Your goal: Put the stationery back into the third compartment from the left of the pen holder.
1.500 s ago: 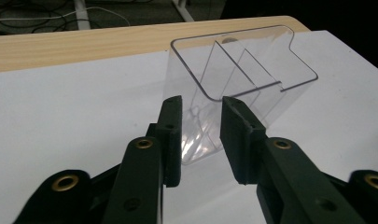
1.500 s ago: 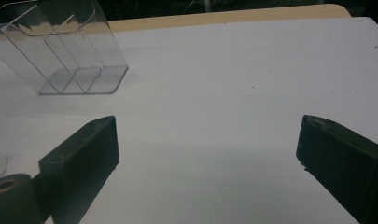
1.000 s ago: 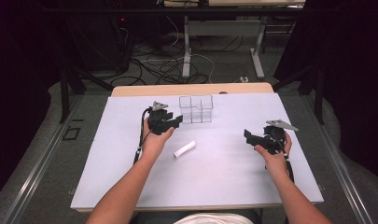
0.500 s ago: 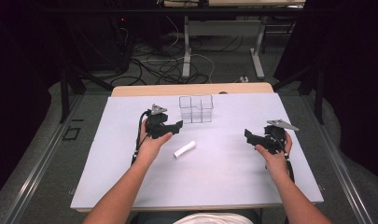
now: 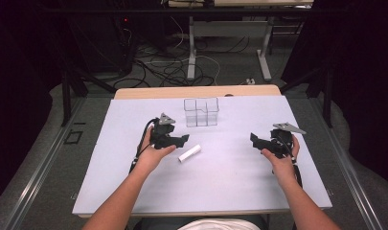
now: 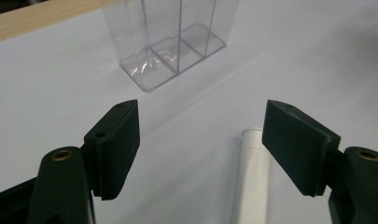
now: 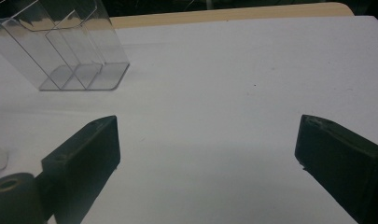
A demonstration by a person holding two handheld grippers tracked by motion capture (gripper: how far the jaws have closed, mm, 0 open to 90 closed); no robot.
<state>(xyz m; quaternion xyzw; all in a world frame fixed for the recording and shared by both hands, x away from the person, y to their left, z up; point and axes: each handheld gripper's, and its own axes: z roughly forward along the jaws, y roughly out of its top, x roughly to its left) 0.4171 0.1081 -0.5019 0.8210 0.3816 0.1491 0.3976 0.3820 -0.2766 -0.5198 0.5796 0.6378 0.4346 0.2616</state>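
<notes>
Now my left gripper [image 5: 182,140] has just been opening, nothing between, white tube [image 5: 189,153] just beside; right gripper [image 5: 256,140] gapes empty over bare table [image 5: 230,182]

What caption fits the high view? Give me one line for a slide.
Left tool open beside a white tube, right tool open, clear divided box behind.

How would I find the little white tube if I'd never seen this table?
Look at the white table and find the clear plastic box near its far edge. Nearer the person, beside the left hand-held gripper, lies the white tube: small, round, solid white, lying flat.
</notes>
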